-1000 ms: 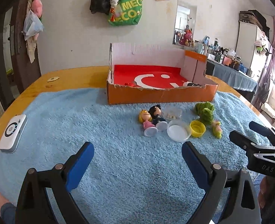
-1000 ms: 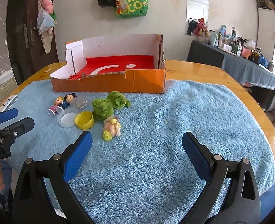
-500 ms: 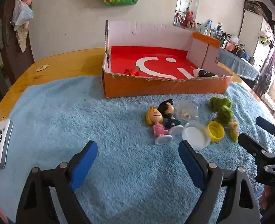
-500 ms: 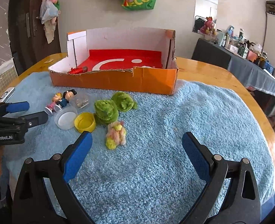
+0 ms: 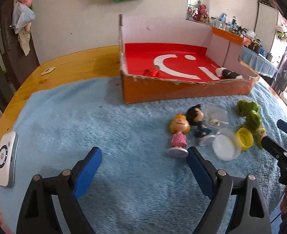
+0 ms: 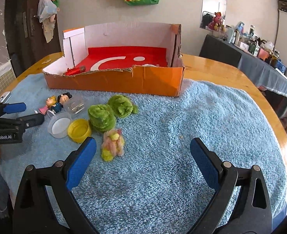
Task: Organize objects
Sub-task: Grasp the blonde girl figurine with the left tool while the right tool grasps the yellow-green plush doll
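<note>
Shallow orange cardboard box [image 5: 184, 89] with a red floor and a white smile print, standing at the far side of a fluffy blue towel [image 5: 108, 120] on a round wooden table [image 5: 79, 62]. Inside the box, a small red toy [image 5: 152, 71] near its front left corner and a black-and-white item [image 5: 228, 74] at its right end. Just in front of the box, lying together: blonde figurine in a pink dress [image 5: 179, 132], dark-haired figurine in blue [image 5: 199, 120], clear plastic cup [image 5: 216, 117], white-bottomed clear lid [image 5: 226, 149], yellow cap [image 5: 244, 140], two green fuzzy plush pieces [image 6: 112, 112] and a pink-and-yellow yarn tuft [image 6: 113, 145].

Left gripper [image 5: 143, 167] released after narrowing slightly, empty, low over the towel nearer than the figurines. Right gripper [image 6: 142, 163] spread wide, empty, yarn tuft just ahead of its left finger.
</note>
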`<state>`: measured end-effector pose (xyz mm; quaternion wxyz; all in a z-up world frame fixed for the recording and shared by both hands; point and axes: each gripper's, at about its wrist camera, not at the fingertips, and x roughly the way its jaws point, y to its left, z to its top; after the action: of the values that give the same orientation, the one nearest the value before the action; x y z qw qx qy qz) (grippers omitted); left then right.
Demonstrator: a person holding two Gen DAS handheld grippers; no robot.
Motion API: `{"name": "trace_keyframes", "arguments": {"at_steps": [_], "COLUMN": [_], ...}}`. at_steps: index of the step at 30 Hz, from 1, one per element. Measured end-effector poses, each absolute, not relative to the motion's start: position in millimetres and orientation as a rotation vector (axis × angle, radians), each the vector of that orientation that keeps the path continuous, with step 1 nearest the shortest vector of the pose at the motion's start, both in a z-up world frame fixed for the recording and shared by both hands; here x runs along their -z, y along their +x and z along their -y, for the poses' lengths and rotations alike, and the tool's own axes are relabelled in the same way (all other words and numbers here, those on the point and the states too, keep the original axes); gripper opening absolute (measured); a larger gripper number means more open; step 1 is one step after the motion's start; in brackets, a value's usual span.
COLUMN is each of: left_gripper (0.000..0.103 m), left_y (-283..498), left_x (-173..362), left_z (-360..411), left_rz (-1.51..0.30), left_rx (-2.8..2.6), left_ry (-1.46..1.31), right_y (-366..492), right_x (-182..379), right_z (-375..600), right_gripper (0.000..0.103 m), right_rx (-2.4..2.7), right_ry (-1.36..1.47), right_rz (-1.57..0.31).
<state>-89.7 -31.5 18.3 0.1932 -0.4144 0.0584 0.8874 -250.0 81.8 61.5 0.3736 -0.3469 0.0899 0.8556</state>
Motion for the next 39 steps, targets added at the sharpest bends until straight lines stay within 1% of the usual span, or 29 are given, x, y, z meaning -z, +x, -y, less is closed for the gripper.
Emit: {"name": "trace_keyframes", "arguments": {"at_steps": [4, 7, 11, 13, 14, 17, 18, 19, 20, 21, 22, 23, 24, 25, 26, 28, 29, 32, 39], "left_gripper": [0.09, 0.09, 0.09, 0.087, 0.082, 0.081, 0.078, 0.076, 0.073, 0.064, 0.058, 0.041, 0.026, 0.023, 0.022, 0.022, 0.022, 0.022, 0.022], "left_y": [-92, -91, -98, -102, -103, -106, -106, -106, -106, -107, -106, -105, -103, -102, -100, -98, -96, -92, -71], "left_x": [-24, -29, -27, -24, -23, -22, -22, -23, -23, -23, -23, -24, -24, -24, -24, -24, -24, -27, -41], "left_z": [34, 26, 18, 15, 14, 11, 11, 10, 10, 10, 9, 8, 8, 7, 7, 7, 8, 14, 21], "left_rz": [-0.137, -0.17, -0.201, -0.209, -0.21, -0.223, -0.223, -0.221, -0.22, -0.217, -0.217, -0.223, -0.218, -0.207, -0.209, -0.199, -0.183, -0.125, -0.048], "left_rx": [-2.457, -2.449, -2.429, -2.412, -2.403, -2.387, -2.376, -2.369, -2.366, -2.361, -2.361, -2.363, -2.349, -2.332, -2.336, -2.34, -2.334, -2.328, -2.337], "left_ry": [-1.165, -1.138, -1.144, -1.159, -1.165, -1.162, -1.158, -1.154, -1.151, -1.146, -1.131, -1.109, -1.097, -1.086, -1.077, -1.059, -1.054, -1.043, -0.988], "right_y": [-253, -254, -258, -259, -259, -260, -260, -260, -261, -261, -262, -262, -261, -261, -261, -259, -258, -254, -246], "right_x": [-61, -61, -62, -62, -62, -63, -63, -63, -62, -60, -58, -57, -56, -56, -56, -57, -57, -57, -73], "right_z": [-83, -86, -85, -86, -86, -84, -84, -84, -85, -87, -88, -88, -88, -86, -85, -83, -82, -81, -67], "right_gripper": [0.098, 0.098, 0.098, 0.098, 0.098, 0.097, 0.095, 0.089, 0.082, 0.078, 0.068, 0.056, 0.054, 0.048, 0.035, 0.026, 0.021, 0.019, 0.019], "right_rx": [-2.2, -2.204, -2.201, -2.187, -2.183, -2.185, -2.187, -2.191, -2.192, -2.194, -2.198, -2.204, -2.213, -2.222, -2.246, -2.269, -2.267, -2.276, -2.29], "right_ry": [-0.916, -0.93, -0.942, -0.951, -0.95, -0.95, -0.95, -0.954, -0.964, -0.973, -0.98, -0.986, -0.983, -0.976, -0.978, -0.963, -0.958, -0.932, -0.844], "right_rz": [-0.237, -0.263, -0.244, -0.238, -0.227, -0.207, -0.206, -0.206, -0.214, -0.226, -0.238, -0.251, -0.262, -0.257, -0.264, -0.278, -0.277, -0.296, -0.239]}}
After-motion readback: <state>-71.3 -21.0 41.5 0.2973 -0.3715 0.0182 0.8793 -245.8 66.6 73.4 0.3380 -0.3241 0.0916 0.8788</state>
